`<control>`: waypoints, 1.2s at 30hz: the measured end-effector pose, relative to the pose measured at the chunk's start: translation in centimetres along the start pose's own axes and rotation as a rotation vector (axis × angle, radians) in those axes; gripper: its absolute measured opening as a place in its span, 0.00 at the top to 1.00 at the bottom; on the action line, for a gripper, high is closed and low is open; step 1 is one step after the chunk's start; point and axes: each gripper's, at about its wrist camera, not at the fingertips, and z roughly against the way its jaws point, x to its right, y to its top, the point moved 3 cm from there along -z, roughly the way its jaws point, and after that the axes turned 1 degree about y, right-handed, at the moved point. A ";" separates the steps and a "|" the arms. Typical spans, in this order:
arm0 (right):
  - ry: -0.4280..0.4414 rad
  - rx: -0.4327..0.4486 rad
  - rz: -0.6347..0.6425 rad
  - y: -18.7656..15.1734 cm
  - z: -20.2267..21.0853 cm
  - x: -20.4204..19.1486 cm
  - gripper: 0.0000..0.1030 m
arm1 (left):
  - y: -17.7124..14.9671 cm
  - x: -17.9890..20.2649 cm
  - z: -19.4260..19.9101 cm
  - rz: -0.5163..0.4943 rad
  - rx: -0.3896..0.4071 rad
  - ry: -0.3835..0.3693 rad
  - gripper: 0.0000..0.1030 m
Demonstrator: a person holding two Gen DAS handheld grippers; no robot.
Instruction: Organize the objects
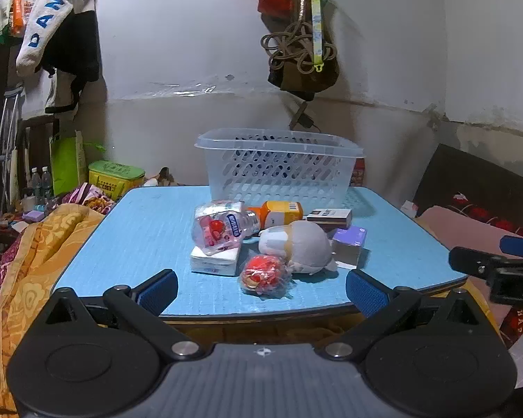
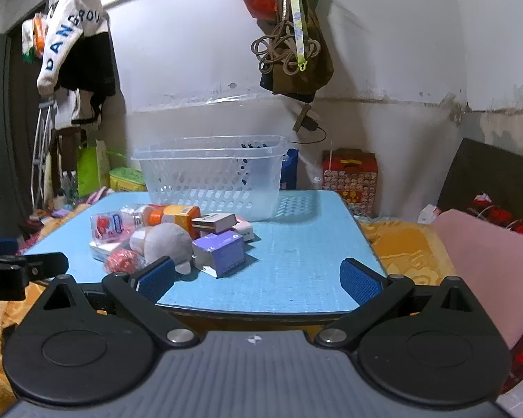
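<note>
Blue table (image 1: 129, 244) stands against a stained wall, with bedding on either side; both tools hover at its near edge. Left gripper (image 1: 261, 289) and right gripper (image 2: 258, 278) are both spread wide and carry nothing.

Task items lie heaped straight ahead of the left gripper, and ahead and to the left of the right one: a clear bottle (image 1: 219, 230) resting on a white box (image 1: 214, 261), a wrapped red ball (image 1: 263, 275) nearest the left tool, a grey plush (image 1: 300, 245), a purple box (image 2: 221, 252), an orange carton (image 1: 284, 212). Beyond the heap stands the perforated basket (image 1: 279, 170), seemingly empty.

Risks, as judged:
- Items touch or overlap; lifting one likely shifts its neighbours.
- The bottle, perched on the box, may roll.
- The ball's crinkled wrap may slip between pads.

Obstruction: the heap lies between the tools and the basket, whose wall demands a lift over the rim.
</note>
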 end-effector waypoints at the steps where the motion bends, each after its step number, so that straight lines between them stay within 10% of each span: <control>1: 0.001 0.001 -0.004 0.0 0.0 0.1 0.00 | 0.0 -0.1 0.0 0.002 0.000 0.002 0.00; 36: 0.066 0.050 -0.079 0.2 0.6 1.1 0.00 | -0.5 0.0 -0.5 0.027 -0.035 -0.030 0.00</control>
